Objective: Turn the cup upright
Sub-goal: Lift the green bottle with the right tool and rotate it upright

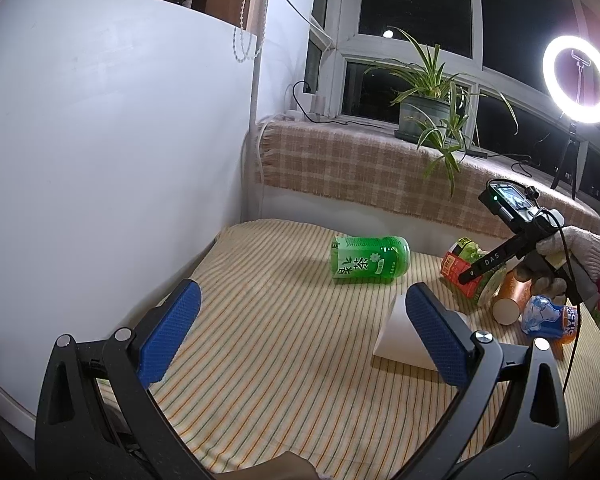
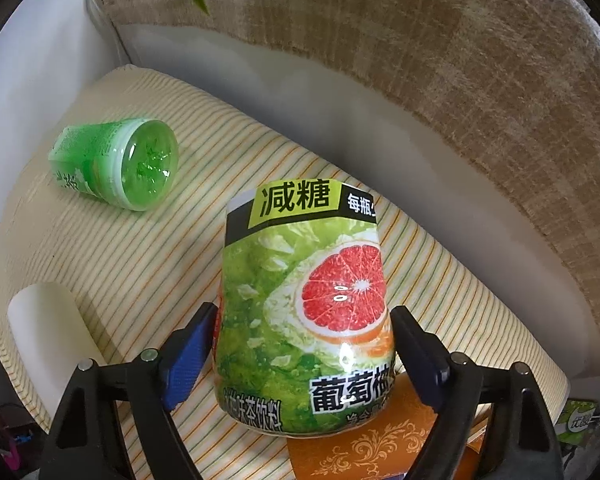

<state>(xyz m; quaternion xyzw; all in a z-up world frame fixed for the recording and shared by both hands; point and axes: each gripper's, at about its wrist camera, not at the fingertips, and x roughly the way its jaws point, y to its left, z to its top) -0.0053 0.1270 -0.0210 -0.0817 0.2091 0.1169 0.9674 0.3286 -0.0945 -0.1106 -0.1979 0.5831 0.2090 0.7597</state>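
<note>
A grapefruit-label cup (image 2: 304, 320) lies tilted on the striped table between my right gripper's (image 2: 300, 356) blue pads, which press on its sides. It also shows in the left wrist view (image 1: 466, 266), under the right gripper (image 1: 466, 278). A green tea cup (image 1: 370, 259) lies on its side at the table's middle; it shows in the right wrist view (image 2: 114, 162) too. A white cup (image 1: 404, 336) lies on its side by my left gripper's right pad. My left gripper (image 1: 300, 328) is open and empty above the table.
An orange patterned cup (image 1: 512, 298) and a blue-label cup (image 1: 548, 318) lie at the table's right edge; the orange one (image 2: 364, 452) sits under the grapefruit cup. A white wall (image 1: 100, 160) stands left. A cloth-covered sill (image 1: 340, 164) with a plant (image 1: 428, 112) lies behind.
</note>
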